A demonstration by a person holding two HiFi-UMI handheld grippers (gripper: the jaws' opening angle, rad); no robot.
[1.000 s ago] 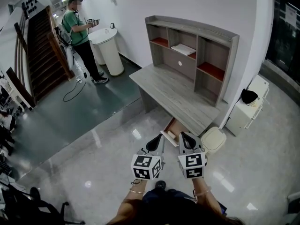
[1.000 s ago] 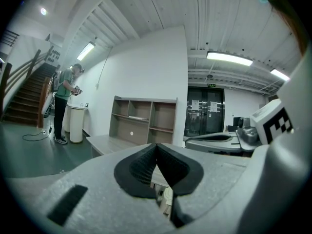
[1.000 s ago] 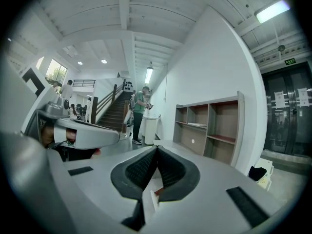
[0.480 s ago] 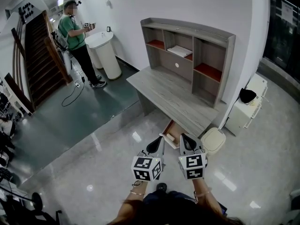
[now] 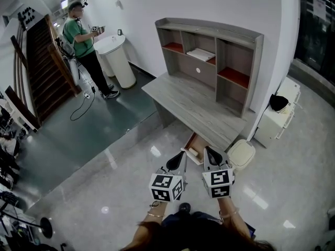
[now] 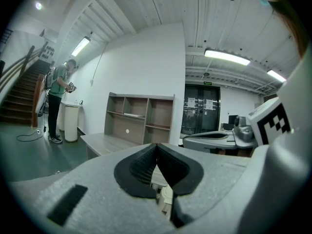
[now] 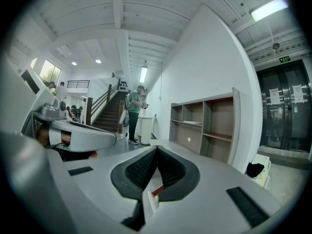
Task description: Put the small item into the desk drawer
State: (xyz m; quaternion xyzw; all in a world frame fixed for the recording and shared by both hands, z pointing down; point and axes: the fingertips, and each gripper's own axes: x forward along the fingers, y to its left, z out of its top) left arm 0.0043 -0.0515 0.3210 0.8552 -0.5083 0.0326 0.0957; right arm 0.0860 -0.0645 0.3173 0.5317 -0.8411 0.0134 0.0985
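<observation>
The grey wooden desk [image 5: 193,106] stands ahead of me, with its drawer [image 5: 194,143] pulled open under the near right end. Something pale lies at the drawer's front, too small to identify. I hold both grippers side by side just short of the drawer, pointing at it. In the left gripper view the left gripper [image 5: 180,155] [image 6: 156,146] is shut, its black pads meeting with nothing between them. The right gripper [image 5: 208,151] [image 7: 156,149] is likewise shut and empty. No small item shows in either gripper.
A shelf hutch [image 5: 214,56] sits on the desk's back. To the right of the drawer stand a white bin [image 5: 241,155] and a low white cabinet [image 5: 277,122]. A person [image 5: 84,41] stands far left by a round white stand [image 5: 118,59], near a staircase [image 5: 44,61].
The head view has shifted slightly. Both grippers keep their place before the drawer and stay shut.
</observation>
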